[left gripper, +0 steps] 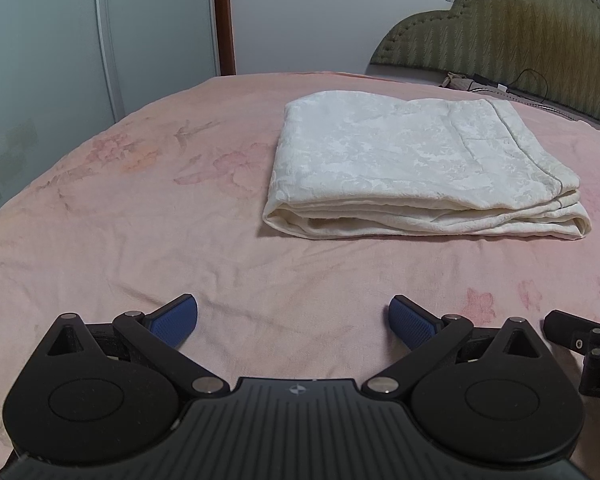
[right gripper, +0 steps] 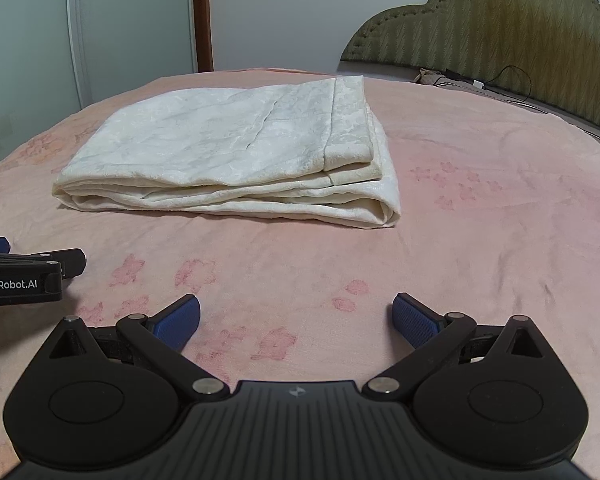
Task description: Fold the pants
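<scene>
Both cameras sit low over the bed [left gripper: 140,240], facing the headboard [left gripper: 520,40], side by side. Both frame the folded pants [left gripper: 412,168]: right of centre in the left view, probably slightly nearer in the right.

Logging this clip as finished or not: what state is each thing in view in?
Cream-white textured pants: folded into a flat layered stack, lying on the bed, untouched.
Left gripper: open, empty, short of the pants.
Right gripper: open, empty, short of the pants.
Pink floral bedsheet: spread out, lightly wrinkled.
Black cable by the olive padded headboard: lying loose.
</scene>
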### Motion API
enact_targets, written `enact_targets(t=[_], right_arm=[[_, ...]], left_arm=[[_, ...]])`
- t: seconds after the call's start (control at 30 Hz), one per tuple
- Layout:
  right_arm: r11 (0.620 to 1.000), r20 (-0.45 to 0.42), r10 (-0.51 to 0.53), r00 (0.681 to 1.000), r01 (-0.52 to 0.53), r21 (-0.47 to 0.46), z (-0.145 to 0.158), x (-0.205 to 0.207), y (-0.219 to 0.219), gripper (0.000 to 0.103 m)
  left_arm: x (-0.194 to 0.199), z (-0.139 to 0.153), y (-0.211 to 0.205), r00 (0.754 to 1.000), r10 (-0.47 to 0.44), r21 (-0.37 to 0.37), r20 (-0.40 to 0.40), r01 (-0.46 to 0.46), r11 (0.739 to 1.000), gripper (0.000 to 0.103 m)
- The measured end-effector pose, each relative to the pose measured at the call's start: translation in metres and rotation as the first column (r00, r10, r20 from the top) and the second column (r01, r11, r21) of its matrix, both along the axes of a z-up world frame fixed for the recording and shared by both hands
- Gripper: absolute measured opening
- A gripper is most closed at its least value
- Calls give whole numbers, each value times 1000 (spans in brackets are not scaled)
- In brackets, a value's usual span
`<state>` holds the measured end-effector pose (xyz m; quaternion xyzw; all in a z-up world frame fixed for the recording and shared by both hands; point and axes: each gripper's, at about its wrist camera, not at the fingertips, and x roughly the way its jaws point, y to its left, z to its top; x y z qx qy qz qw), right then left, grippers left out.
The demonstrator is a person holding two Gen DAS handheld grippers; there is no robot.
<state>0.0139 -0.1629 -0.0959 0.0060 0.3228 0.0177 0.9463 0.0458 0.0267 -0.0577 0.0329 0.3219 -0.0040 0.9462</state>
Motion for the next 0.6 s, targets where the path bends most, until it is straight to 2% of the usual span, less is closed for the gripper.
enact_targets(t=[0.4,0.6], right_arm=[[996,3,-89,996,89,-11,-1,1,-6,103],[996,-2,-84,996,84,-1,-1,1,-8,103]], left_arm=[[0,0,0,1000,0,0,0,0,1000,103],[1,-1,1,1000,0,-19,-7,0,1000,103]])
